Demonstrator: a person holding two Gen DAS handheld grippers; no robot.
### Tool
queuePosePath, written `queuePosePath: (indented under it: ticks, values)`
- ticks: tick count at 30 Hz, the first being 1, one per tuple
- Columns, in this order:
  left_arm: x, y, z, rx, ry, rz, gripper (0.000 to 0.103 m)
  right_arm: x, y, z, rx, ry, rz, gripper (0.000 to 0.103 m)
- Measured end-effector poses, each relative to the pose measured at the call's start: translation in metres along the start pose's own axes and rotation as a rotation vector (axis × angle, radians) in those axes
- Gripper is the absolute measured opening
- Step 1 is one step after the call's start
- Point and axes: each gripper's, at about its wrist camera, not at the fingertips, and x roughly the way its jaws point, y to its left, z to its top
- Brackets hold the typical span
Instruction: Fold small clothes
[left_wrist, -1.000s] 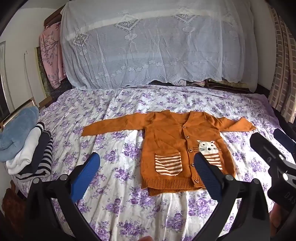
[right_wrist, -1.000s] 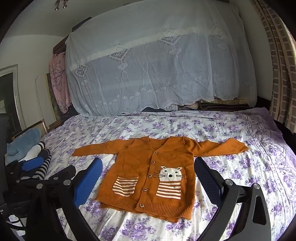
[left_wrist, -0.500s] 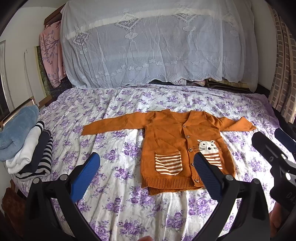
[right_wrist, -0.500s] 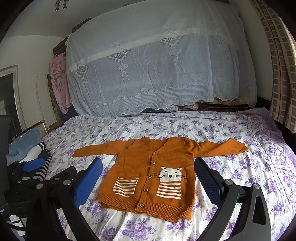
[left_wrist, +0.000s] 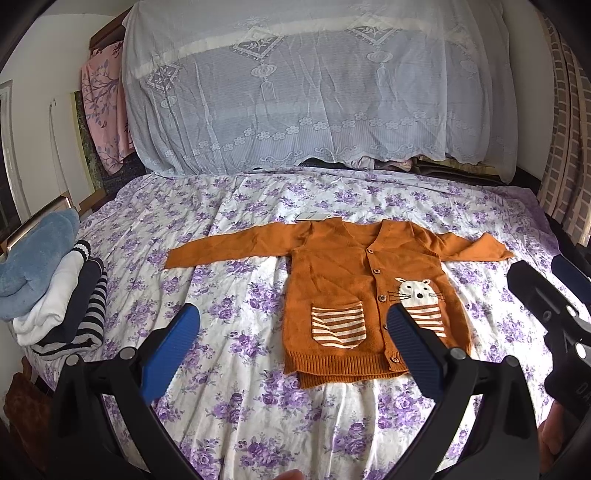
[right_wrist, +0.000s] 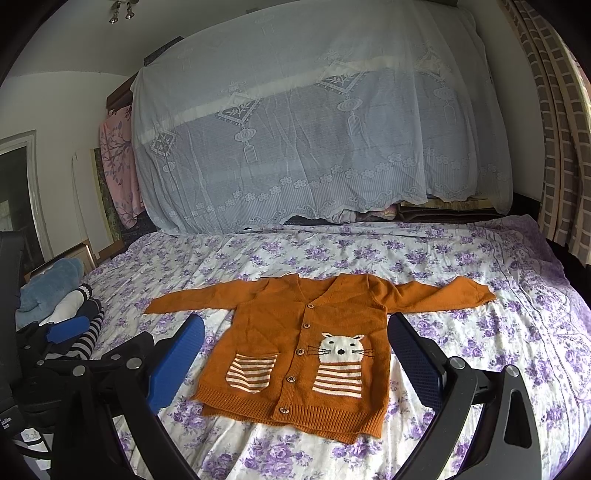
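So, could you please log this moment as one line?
cardigan flat on bed, sleeves spread | left gripper open, empty | right gripper open, empty

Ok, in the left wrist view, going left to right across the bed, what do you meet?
Stack of folded clothes → orange cardigan's outstretched sleeve → striped pocket → cat motif → right gripper.

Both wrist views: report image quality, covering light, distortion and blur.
Left wrist view: even daylight, no glare, the orange cardigan sharp, fisheye bending at the edges, dark corners. Right wrist view: the same soft light, cardigan sharp, the curtain bowed by the lens.
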Motion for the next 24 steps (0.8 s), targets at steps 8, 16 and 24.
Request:
queuePosePath:
  ticks: [8,16,24]
  values:
    - [0.0004,-0.0002,0.0003,0.000,0.002,0.000,0.099,0.0011,0.0010,-0.0009,0.001,-0.001,0.000,0.100]
    - [0.0015,0.0013,-0.0029,0.000,0.003,0.000,0.099,0.0013,0.0029,-0.0018,0.002,-0.002,0.001,0.100]
    - [0.0018,0.0014,-0.0029,0.000,0.005,-0.001,0.099,0.0013,0.0042,-0.0018,0.001,-0.003,0.000,0.100]
